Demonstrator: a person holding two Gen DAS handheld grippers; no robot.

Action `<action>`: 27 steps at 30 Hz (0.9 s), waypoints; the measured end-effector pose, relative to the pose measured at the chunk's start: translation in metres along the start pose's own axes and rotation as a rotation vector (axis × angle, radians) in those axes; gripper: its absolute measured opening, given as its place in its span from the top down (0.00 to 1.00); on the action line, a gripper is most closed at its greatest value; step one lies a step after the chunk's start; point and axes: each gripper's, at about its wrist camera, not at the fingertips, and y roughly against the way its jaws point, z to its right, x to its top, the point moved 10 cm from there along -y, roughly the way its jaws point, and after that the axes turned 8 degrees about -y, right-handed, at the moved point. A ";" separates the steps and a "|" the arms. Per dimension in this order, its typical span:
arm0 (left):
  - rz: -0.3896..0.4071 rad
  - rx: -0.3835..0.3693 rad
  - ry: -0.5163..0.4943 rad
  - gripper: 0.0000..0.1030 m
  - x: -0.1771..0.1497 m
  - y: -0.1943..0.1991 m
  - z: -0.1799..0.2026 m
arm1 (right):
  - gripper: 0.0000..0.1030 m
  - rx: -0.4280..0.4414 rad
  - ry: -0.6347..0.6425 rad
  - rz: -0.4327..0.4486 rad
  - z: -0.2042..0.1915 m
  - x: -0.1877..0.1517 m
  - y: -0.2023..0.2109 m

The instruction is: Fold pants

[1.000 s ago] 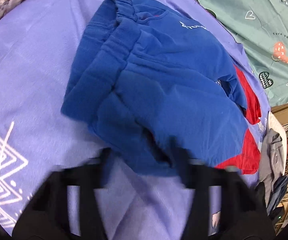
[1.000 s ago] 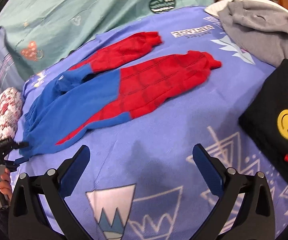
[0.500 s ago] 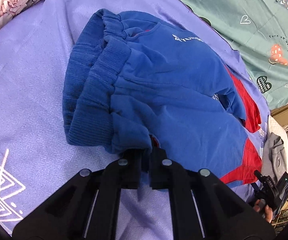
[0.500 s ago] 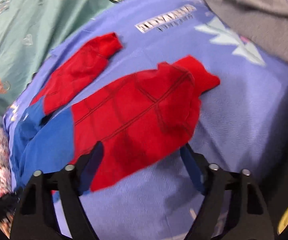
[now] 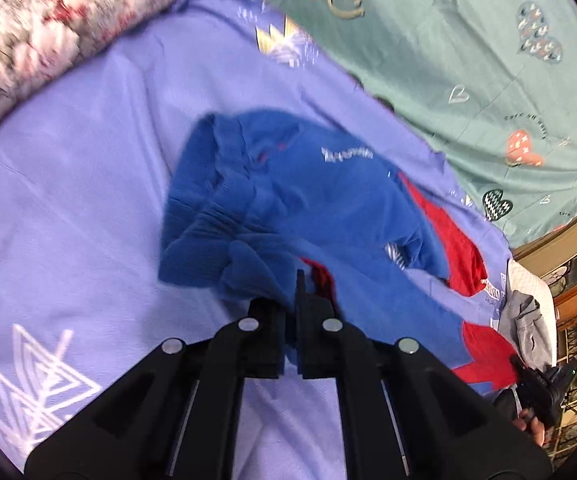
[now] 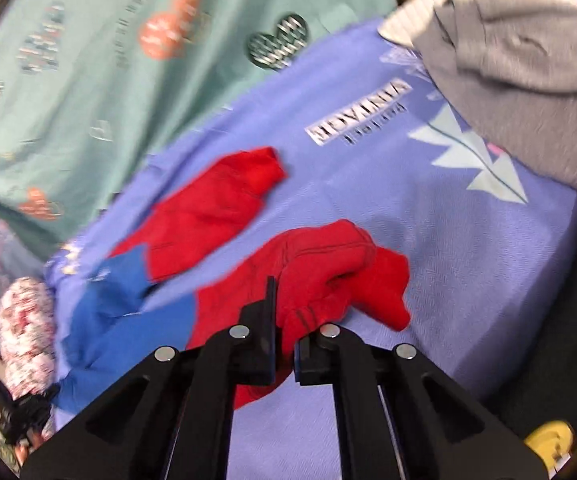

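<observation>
Blue and red pants (image 5: 308,204) lie on a lilac bedsheet (image 5: 80,184). My left gripper (image 5: 290,300) is shut on the blue waistband corner, which is lifted and bunched above the sheet. In the right wrist view the red legs (image 6: 312,268) stretch across the sheet. My right gripper (image 6: 284,332) is shut on the near red leg close to its cuff, and the cloth is gathered up at the fingers. The far leg (image 6: 216,208) lies flat. Each gripper shows small at the edge of the other's view: the right gripper (image 5: 538,386) and the left gripper (image 6: 20,408).
A grey garment (image 6: 520,64) lies at the sheet's far right and a black one with a yellow smiley (image 6: 548,436) at the near right. A floral pillow (image 5: 48,20) and a green patterned cover (image 5: 468,48) border the sheet. Wooden furniture (image 5: 568,272) stands beyond.
My left gripper closed on the waistband and lifted it. My right gripper moved up to the near red leg and closed on it, bunching the cloth by the cuff.
</observation>
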 end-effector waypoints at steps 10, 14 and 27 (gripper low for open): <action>-0.008 0.054 0.072 0.97 -0.067 0.061 -0.080 | 0.94 0.004 0.074 -0.234 0.028 -0.141 0.023; -0.055 0.065 0.102 0.95 -0.088 0.051 -0.104 | 0.88 -0.013 0.076 -0.272 0.035 -0.158 0.024; 0.034 0.214 0.085 0.38 -0.064 0.072 -0.122 | 0.55 -0.294 0.334 0.087 0.020 -0.116 0.065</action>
